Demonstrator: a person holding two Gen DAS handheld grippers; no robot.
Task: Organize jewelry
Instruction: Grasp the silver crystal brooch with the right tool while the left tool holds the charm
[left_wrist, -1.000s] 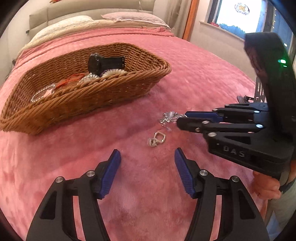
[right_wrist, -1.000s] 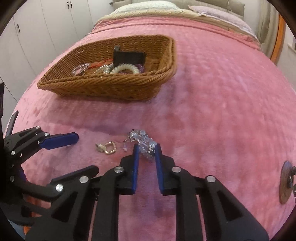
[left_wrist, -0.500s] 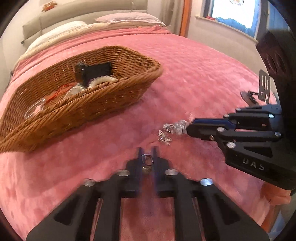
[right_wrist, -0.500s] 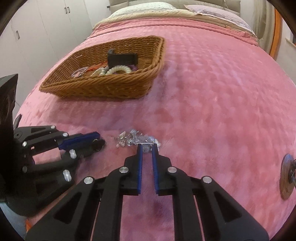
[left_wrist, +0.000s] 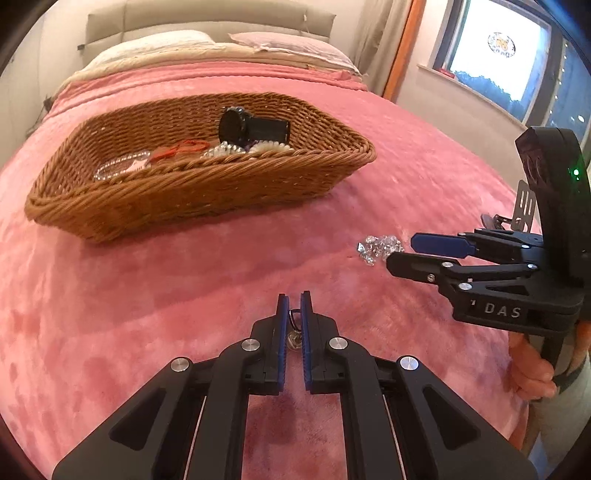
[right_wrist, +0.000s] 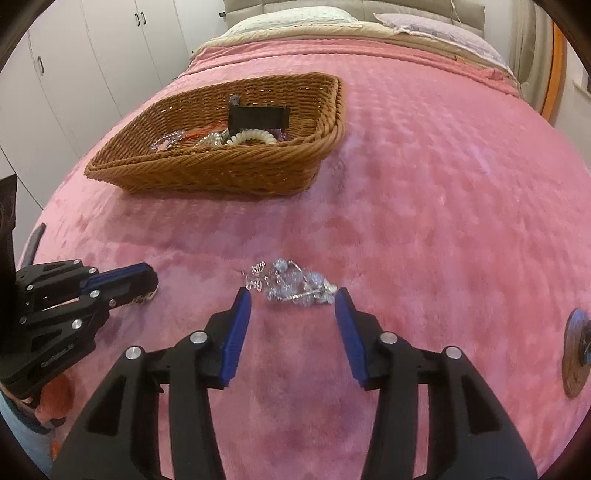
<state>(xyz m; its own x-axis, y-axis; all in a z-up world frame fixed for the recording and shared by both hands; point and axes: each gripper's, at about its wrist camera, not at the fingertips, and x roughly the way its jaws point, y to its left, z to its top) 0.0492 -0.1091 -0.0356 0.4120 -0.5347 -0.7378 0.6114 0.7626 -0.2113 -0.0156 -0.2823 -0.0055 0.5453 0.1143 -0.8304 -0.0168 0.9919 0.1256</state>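
Left gripper (left_wrist: 292, 295), jaws clamped on a small ring (left_wrist: 293, 318), faces the basket (left_wrist: 207, 192) lying ahead and leftward. Right gripper (right_wrist: 291, 297), jaws opening and empty, has the bracelet (right_wrist: 295, 284) just beyond its tips, long axis crosswise, on the blanket (right_wrist: 424, 221).

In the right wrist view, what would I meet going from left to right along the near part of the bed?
left gripper → crystal bracelet on the pink bedspread → round brown object at the right edge.

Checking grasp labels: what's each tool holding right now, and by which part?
Left tool: shut on the ring charm, pinched across its metal loop. Right tool: jaws opening, nothing held; the crystal bracelet lies on the blanket just ahead.
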